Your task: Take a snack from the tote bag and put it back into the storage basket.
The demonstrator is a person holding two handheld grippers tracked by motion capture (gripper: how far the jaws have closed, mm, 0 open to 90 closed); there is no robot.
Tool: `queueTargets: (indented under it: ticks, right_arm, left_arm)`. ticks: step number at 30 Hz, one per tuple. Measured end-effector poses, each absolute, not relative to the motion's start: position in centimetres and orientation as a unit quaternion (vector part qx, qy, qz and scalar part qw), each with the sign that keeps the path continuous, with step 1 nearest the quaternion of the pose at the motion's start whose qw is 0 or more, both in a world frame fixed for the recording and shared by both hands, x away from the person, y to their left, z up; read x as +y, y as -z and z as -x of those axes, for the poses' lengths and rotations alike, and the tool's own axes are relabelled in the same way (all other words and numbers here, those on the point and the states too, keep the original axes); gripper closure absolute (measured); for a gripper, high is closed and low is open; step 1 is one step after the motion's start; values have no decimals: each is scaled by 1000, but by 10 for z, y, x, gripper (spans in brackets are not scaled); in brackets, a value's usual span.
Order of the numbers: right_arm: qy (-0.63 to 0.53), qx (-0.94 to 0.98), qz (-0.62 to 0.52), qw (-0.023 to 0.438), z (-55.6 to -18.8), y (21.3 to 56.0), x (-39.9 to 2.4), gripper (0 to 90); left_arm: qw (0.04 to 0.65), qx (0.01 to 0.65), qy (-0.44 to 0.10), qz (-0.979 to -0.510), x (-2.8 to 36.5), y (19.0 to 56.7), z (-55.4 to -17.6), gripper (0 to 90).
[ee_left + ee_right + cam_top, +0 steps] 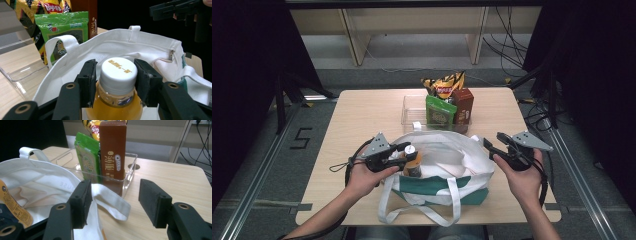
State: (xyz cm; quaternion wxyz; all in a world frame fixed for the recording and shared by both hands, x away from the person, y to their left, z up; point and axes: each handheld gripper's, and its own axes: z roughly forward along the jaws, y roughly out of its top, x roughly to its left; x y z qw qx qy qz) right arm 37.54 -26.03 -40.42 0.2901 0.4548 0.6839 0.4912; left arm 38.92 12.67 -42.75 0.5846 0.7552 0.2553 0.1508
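A bottle of orange drink with a white cap (413,162) (118,72) stands upright inside a white and green tote bag (447,150) (150,50) at the table's near middle. My left gripper (408,152) (117,73) reaches in from the bag's left. Its pads sit close on either side of the cap, with a thin gap on one side, so it is open. My right gripper (493,139) (113,200) hovers open at the bag's right rim (37,177). A bag strap (110,200) lies on the table behind its jaws. The bottle's yellow label (12,205) peeks out at the left.
Behind the bag stands a clear plastic tray (409,107) (130,170). It holds a chips bag (446,85) (30,10), a green snack pack (439,112) (86,162) and a brown biscuit box (463,105) (112,152). Bare tabletop lies left and right of the bag.
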Motion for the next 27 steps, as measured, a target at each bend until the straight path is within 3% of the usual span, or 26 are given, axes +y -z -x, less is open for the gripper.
queueTargets:
  ticks: [8, 27]
  right_arm:
    - [-485, 681, -467, 288, -374, 405, -261, 446]
    - [-483, 682, -466, 292, -376, 406, -262, 446]
  left_arm:
    - [578, 245, -160, -762, 126, 429, -389, 581]
    - [580, 227, -146, -768, 132, 422, -394, 587]
